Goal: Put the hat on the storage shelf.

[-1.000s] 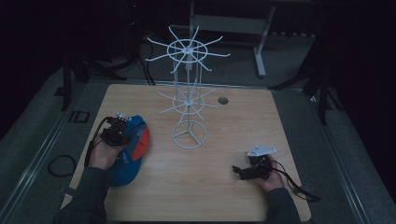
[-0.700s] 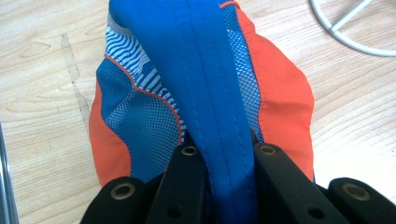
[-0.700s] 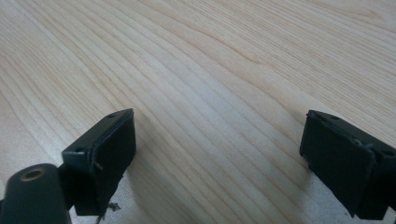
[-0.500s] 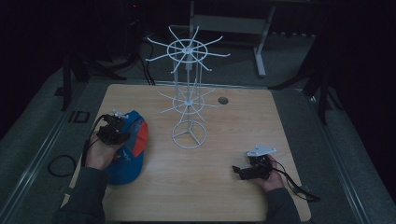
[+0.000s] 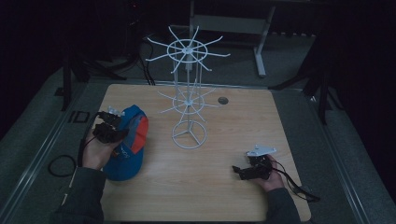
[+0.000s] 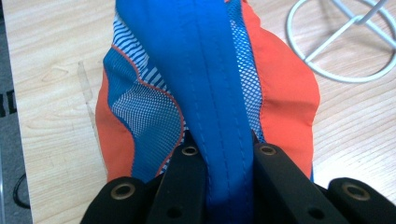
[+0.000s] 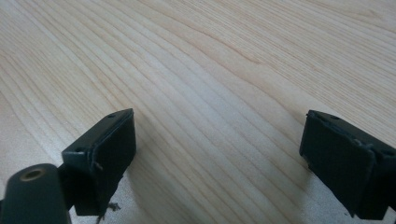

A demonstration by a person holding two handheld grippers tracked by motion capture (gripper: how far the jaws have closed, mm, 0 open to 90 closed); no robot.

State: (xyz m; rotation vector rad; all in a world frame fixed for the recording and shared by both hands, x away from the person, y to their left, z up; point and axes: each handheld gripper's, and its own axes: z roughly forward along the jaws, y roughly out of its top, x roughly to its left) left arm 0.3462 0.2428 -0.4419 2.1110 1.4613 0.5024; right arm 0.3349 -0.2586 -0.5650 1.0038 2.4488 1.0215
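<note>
The left gripper [image 6: 222,154] has its two black jaws pinched onto a blue fabric fold of the blue, orange and mesh-panelled cap [image 6: 210,84] — the cloth fills the narrow gap between them. In the high view that left gripper [image 5: 108,128] sits at the near-left part of the pale wooden table [image 5: 233,126], held in the person's left hand [image 5: 95,151], with the cap [image 5: 130,144] bunched just beside and under it, its far end lifted against the jaws and its near end lying on the wood.

To the right of the cap stands a white wire display rack [image 5: 188,93] with a ring-shaped base and two tiers of radiating spokes; part of that ring base [image 6: 343,42] shows at the far right of the left gripper view, near the cap but apart from it.

The right gripper [image 7: 219,154] is spread wide, nothing between its jaws but bare wood grain. In the high view it [image 5: 243,171] lies low at the near-right of the table, in the right hand [image 5: 271,179], well apart from the cap — a cable [image 5: 299,186] trails off behind it.
</note>
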